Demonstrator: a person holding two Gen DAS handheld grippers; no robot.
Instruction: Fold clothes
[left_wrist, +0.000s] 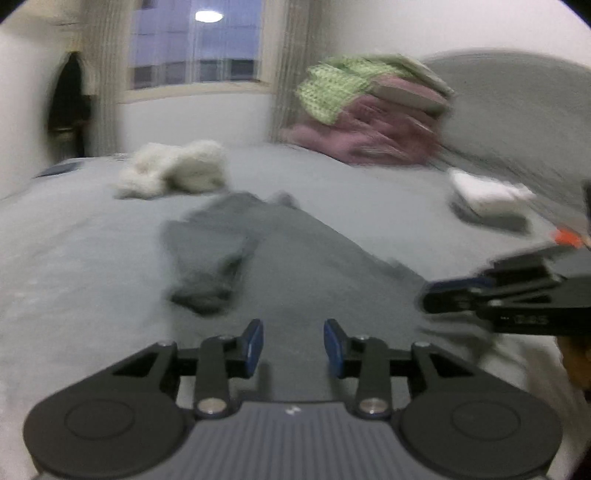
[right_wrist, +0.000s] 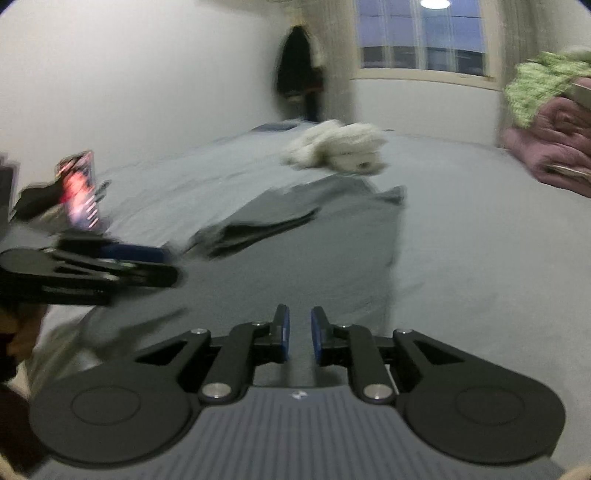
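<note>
Dark grey garment (left_wrist: 280, 258) spread on bed (left_wrist: 74, 277), near centre — one part doubled over at left. Left gripper (left_wrist: 293, 349) and right gripper (right_wrist: 297, 334) both released, empty, poised above near hem — likely placed to pinch it.

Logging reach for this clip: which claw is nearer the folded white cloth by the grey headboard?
Right. The right claw sits on the folded white cloth's side of the bed; the left claw is further across, over the dark grey garment.
</note>
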